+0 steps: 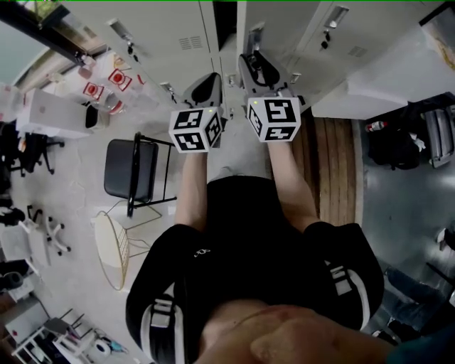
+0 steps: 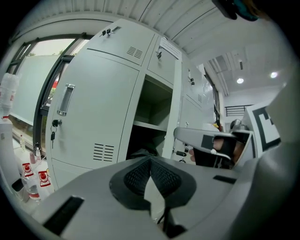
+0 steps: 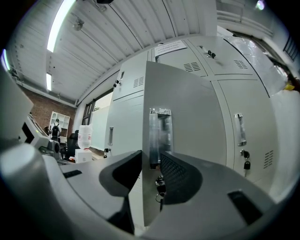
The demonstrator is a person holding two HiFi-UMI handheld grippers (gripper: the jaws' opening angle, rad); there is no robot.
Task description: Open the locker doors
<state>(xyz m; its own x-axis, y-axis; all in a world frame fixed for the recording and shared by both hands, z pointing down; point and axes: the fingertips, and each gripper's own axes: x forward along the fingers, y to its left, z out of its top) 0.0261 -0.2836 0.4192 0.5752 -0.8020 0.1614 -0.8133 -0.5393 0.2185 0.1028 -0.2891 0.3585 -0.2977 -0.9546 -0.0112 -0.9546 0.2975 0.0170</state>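
Observation:
A bank of grey lockers [image 1: 170, 35] fills the far side. One compartment [image 1: 225, 21] stands open and dark; in the left gripper view it shows a shelf [image 2: 152, 124]. Its door [image 3: 187, 108] has swung out toward me. My right gripper [image 3: 151, 161] straddles the door's free edge at the metal handle [image 3: 159, 129], one jaw behind the door and one in front, with no gap showing. In the head view that gripper [image 1: 250, 62] is at the door. My left gripper [image 2: 150, 161] is shut with nothing in it and hangs before the open compartment, beside the right one [image 2: 211, 140].
The neighbouring locker door [image 2: 93, 108] is closed, with a handle [image 2: 65, 99] and keys [image 2: 55, 127]. Another closed door on the right has a key [image 3: 246, 163]. A black chair [image 1: 131, 170], a wire stool [image 1: 114, 249] and bottles [image 2: 28, 176] stand at the left, a wooden platform [image 1: 334, 163] at the right.

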